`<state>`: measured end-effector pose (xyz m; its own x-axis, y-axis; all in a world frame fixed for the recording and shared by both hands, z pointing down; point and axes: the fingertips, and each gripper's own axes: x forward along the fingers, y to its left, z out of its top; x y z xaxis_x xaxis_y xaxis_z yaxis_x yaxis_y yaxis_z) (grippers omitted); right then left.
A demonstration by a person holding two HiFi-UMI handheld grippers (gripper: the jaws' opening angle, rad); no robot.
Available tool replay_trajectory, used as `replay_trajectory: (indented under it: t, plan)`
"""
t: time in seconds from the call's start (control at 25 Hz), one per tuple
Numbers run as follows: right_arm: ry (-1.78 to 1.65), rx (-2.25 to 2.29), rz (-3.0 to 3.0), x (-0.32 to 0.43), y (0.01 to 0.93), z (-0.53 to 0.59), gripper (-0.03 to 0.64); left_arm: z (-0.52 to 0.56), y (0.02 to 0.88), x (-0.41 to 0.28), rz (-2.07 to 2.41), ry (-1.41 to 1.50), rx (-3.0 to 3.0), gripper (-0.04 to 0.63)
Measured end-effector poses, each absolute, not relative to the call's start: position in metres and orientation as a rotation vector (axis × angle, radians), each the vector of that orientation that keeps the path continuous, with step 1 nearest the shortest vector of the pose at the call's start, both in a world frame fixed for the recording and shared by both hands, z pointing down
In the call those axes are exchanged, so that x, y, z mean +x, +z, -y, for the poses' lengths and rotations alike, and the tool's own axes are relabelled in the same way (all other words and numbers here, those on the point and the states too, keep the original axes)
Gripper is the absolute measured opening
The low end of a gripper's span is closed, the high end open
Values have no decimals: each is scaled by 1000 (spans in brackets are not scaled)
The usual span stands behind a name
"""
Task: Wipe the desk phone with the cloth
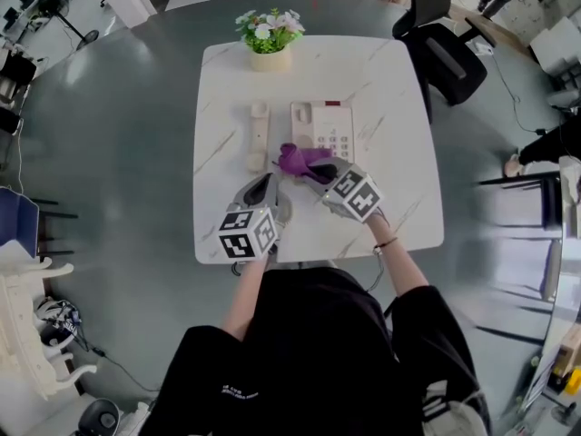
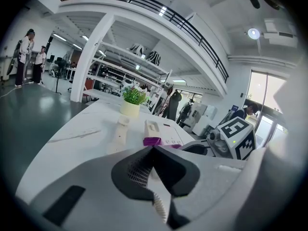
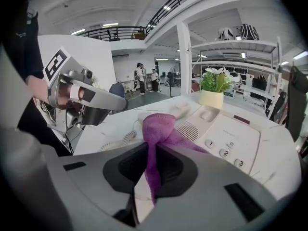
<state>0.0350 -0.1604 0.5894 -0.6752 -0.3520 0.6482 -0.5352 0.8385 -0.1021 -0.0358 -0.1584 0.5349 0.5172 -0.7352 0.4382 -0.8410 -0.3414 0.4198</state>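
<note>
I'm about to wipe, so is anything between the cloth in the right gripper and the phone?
Nothing visible. The purple cloth, pinched in the right gripper, lies on the desk phone at its near edge; the handset lies aside, left of it.

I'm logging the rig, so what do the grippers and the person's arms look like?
The left gripper and right gripper are grey, dark inside the jaws, each carrying a white cube with black square markers. The person wears a black short-sleeved top and a thin band on the right wrist.
</note>
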Motion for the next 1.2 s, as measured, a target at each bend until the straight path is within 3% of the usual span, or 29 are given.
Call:
replay_trajectory:
  t: [1.2]
  plan:
    - [553, 534, 2411, 33, 584, 130, 32, 170, 519, -31, 1293, 219, 2188, -2]
